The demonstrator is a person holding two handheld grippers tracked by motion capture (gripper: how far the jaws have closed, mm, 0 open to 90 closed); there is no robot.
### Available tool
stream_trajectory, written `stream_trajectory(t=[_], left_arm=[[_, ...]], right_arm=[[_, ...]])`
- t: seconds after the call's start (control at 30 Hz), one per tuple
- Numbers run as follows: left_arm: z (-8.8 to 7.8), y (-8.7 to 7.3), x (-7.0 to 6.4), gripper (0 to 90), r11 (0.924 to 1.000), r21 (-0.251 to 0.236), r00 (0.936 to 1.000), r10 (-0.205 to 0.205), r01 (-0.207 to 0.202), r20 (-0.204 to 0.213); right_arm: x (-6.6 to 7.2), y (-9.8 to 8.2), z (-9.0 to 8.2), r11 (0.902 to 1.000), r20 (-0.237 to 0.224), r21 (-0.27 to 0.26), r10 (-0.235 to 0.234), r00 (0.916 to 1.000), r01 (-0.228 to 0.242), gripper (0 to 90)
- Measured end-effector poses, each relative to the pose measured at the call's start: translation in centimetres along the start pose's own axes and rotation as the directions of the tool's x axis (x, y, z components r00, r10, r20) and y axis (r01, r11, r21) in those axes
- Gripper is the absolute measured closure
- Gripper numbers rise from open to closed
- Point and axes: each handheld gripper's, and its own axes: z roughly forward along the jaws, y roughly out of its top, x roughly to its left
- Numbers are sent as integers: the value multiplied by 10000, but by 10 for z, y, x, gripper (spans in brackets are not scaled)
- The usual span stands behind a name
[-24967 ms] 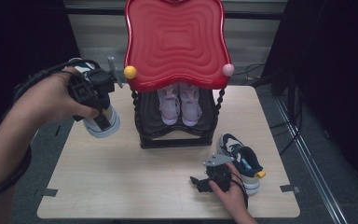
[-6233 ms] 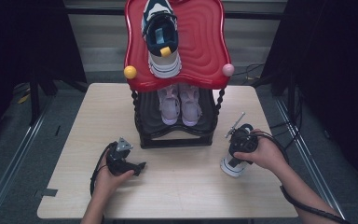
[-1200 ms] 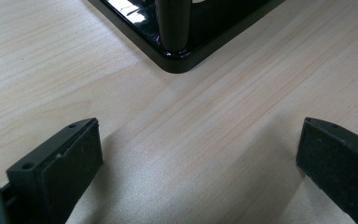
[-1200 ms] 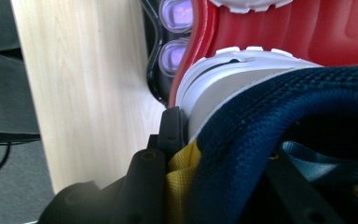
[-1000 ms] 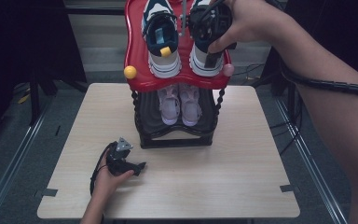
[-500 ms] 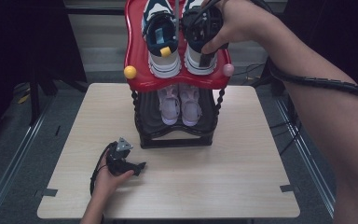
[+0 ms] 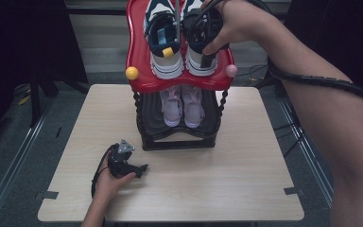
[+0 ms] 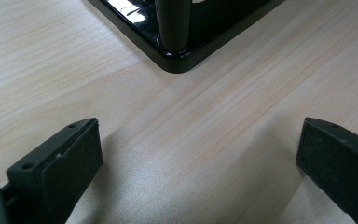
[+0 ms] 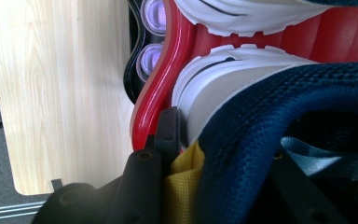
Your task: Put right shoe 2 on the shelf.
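Two navy-and-white sneakers sit side by side on the glossy red top shelf (image 7: 144, 78) of the black shoe rack (image 7: 177, 137). The right sneaker (image 7: 199, 64), with a yellow heel tab and white sole, lies lengthwise, heel toward the person. The right gripper (image 7: 207, 40) clamps its heel collar; the left gripper (image 7: 139, 169) rests released on the pale wooden table (image 7: 246, 165).

A two-tier rack (image 7: 178, 137) stands at the middle rear of the surface (image 7: 246, 179). On its top tray (image 7: 137, 56) two sneakers sit side by side: the left sneaker (image 7: 163, 35) and the right sneaker (image 7: 199, 64), the latter under the right gripper (image 7: 203, 35), whose fingers appear to clasp its heel. On the lower shelf, beneath the tray, a small pair of shoes (image 7: 183, 104) sits side by side. The left gripper (image 7: 123, 163) rests on the surface before the rack's front left corner.
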Motion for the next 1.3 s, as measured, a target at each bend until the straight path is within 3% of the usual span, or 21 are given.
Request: stream_trajectory(t=[0.13, 0.77, 1.17, 1.3], left_arm=[[0, 0, 0, 0, 10000, 2, 10000, 0, 0, -2], [0, 0, 0, 0, 10000, 5, 10000, 5, -5, 3], [0, 0, 0, 0, 10000, 6, 10000, 12, -12, 6], [0, 0, 0, 0, 10000, 6, 10000, 16, -16, 7]], right_arm=[[-1, 1, 1, 9998, -52, 25, 190, 9998, -189, 708], [-4, 1, 3, 9997, 66, -107, -200, 9998, 201, 699], [-2, -1, 4, 9999, 202, -163, 19, 9998, -16, 680], [-1, -2, 4, 9989, 251, -278, 386, 9989, -379, 637]])
